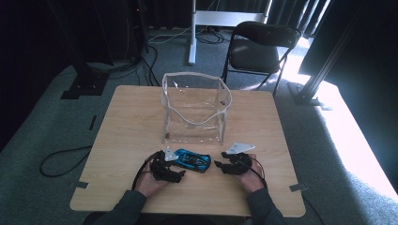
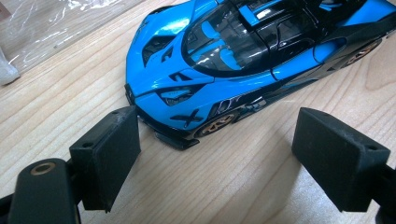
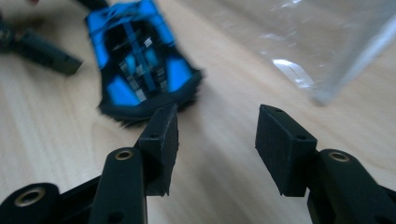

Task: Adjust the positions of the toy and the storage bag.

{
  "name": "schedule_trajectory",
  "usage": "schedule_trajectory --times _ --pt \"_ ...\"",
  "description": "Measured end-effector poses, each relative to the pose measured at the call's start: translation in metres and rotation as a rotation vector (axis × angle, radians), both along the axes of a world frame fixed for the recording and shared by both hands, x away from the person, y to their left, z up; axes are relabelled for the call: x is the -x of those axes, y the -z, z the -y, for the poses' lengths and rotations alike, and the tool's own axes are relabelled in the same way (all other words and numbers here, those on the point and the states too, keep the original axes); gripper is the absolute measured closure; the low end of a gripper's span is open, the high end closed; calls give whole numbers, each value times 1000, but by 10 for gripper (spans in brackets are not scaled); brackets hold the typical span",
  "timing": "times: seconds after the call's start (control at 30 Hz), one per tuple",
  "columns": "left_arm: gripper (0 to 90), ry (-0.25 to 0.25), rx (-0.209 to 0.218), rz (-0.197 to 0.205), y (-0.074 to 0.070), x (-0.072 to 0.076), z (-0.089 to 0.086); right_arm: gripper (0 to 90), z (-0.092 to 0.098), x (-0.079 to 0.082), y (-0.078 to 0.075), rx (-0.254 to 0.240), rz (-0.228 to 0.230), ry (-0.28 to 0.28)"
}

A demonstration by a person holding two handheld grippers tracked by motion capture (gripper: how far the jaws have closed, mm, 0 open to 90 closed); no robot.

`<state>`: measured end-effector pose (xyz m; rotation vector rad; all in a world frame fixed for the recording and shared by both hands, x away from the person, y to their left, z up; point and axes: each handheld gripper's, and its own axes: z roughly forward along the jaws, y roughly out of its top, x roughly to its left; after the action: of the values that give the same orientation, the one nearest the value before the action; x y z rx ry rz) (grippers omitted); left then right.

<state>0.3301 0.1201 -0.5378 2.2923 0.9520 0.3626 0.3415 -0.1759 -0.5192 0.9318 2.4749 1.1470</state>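
A blue and black toy sports car point(image 1: 191, 159) lies on the wooden table point(image 1: 263, 122), near the front edge and between my two grippers. My left gripper point(image 1: 174, 169) sits just left of it, open. In the left gripper view its jaws point(image 2: 217, 135) stand wide apart on either side of the car's front corner point(image 2: 187, 107), with the left pad close to the bumper. My right gripper point(image 1: 224, 165) rests to the right of the car, open. Its empty jaws point(image 3: 217, 123) point past the car's tail point(image 3: 140, 70).
A clear plastic bag point(image 1: 195, 110) with white trim stands upright and open-topped in the middle of the table, just behind the car. Its wall shows in the right gripper view point(image 3: 317, 42). A black folding chair point(image 1: 260, 47) stands beyond the far edge.
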Motion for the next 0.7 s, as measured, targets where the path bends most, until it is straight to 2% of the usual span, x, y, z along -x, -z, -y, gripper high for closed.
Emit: schedule_trajectory --times 0.1,0.17,0.27,0.37,0.47,0.6,0.7 --pt "144 -10 -2 2 0 0 0 496 -12 0 8 52 -15 -30" --pt "146 1 0 2 0 -1 -1 494 -13 0 8 34 -15 -24" --pt "148 -5 5 4 1 -2 0 497 -12 -2 8 73 -16 -6" --pt "148 5 3 4 1 -2 1 496 -14 -1 13 69 -47 -27" --pt "147 5 5 4 1 -2 2 500 -17 -1 15 80 -37 -16" --pt "147 15 11 10 2 -1 5 512 -11 -2 10 36 -19 3" --pt "147 23 12 13 2 -1 10 515 -7 -2 8 26 -8 15"
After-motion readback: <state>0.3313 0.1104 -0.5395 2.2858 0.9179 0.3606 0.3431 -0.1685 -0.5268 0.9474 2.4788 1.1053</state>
